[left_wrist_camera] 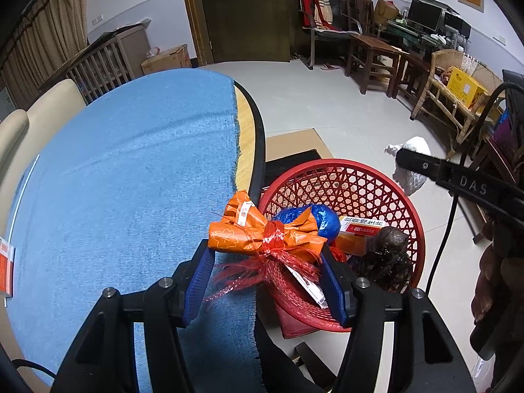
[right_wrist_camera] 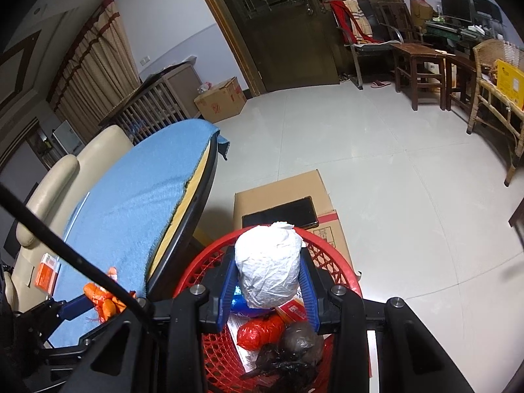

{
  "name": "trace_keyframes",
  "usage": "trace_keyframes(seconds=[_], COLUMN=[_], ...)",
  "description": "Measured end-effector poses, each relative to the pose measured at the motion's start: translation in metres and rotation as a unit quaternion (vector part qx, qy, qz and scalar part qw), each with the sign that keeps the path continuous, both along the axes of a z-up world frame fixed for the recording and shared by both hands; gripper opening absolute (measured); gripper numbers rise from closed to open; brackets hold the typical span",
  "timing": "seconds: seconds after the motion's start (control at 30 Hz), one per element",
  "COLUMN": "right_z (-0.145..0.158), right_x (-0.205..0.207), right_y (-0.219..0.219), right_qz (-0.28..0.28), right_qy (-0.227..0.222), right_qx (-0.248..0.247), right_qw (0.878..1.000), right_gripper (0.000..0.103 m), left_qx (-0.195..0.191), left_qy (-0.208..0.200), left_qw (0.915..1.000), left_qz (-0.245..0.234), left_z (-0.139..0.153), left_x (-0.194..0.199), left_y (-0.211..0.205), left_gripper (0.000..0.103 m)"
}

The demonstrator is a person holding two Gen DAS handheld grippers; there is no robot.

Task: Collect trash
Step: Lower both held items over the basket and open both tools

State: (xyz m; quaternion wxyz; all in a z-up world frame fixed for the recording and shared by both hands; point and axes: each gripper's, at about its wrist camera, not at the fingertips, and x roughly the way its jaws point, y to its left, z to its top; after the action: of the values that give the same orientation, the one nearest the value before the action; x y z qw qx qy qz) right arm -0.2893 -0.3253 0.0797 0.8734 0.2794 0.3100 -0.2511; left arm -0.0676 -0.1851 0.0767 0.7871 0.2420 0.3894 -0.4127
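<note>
My left gripper [left_wrist_camera: 265, 245] is shut on an orange wrapper bundle [left_wrist_camera: 242, 232] tied with red netting, held at the right edge of the blue-clothed table [left_wrist_camera: 131, 163], beside the red mesh basket [left_wrist_camera: 344, 167]. In the right wrist view my right gripper [right_wrist_camera: 268, 255] is shut on a crumpled white plastic bag [right_wrist_camera: 268, 265], just above the basket [right_wrist_camera: 347, 271]. In the basket lie a blue bag [left_wrist_camera: 324, 219], a red bag [right_wrist_camera: 258, 330], a dark bag [left_wrist_camera: 389, 249] and an orange box [left_wrist_camera: 357, 229]. The left wrist view also shows the white bag [left_wrist_camera: 414, 150], past the basket's far rim.
The basket stands on the floor against the round table's dark rim. A cardboard box [right_wrist_camera: 281, 190] with a black flat item lies behind it. An orange packet [right_wrist_camera: 46, 273] rests on the cloth. A cream chair [left_wrist_camera: 49, 98] is beyond the table; wooden chairs stand far right.
</note>
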Motion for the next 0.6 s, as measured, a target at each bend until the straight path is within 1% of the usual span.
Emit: trace_keyframes(seconds=[0.57,0.6], right_z=[-0.007,-0.008], right_x=[0.006,0.006], right_y=[-0.008,-0.009], right_qz=[0.001,0.0], right_qy=[0.014,0.015], right_qx=[0.012,0.014], right_qw=[1.0,1.0], right_gripper=[0.041,0.046], left_qx=[0.0,0.0], left_qy=[0.0,0.0], left_qw=[1.0,1.0], left_qz=[-0.005,-0.006], left_z=[-0.002,-0.002], left_x=[-0.005,-0.005], left_y=[-0.005,-0.005], left_gripper=[0.063,0.063])
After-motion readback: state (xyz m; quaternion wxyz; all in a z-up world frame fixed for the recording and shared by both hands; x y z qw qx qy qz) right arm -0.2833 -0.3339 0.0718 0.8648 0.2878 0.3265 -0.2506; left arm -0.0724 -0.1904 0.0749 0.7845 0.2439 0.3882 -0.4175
